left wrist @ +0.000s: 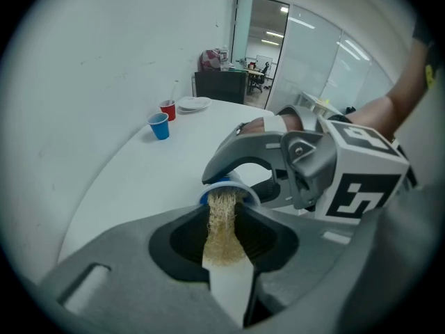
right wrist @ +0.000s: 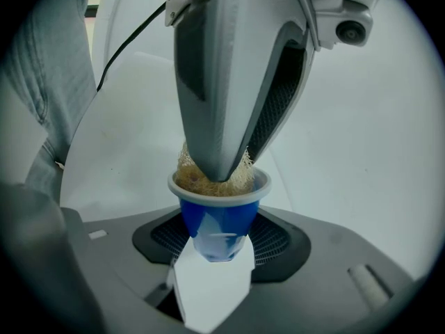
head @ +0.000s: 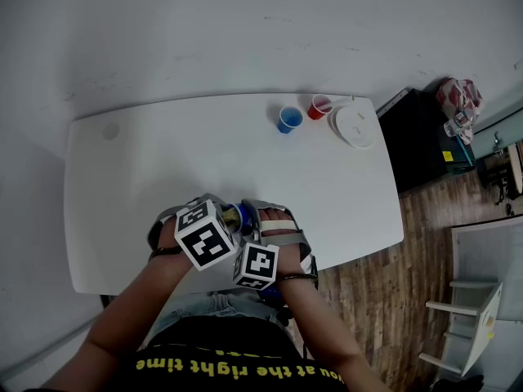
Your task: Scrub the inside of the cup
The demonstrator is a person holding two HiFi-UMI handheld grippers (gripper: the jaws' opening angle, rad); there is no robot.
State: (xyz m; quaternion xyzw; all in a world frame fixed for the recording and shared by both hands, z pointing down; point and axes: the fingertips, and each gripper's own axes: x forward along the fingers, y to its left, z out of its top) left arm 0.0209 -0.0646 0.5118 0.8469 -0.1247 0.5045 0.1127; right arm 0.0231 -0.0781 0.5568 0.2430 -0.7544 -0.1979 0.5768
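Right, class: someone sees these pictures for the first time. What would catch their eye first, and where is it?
First, the two grippers meeting at the near edge of the white table. The right gripper is shut on a blue cup, and the left gripper holds a tan mesh scrubber down inside it. Next, at the table's far side, come a second blue cup, a red cup and a white plate.
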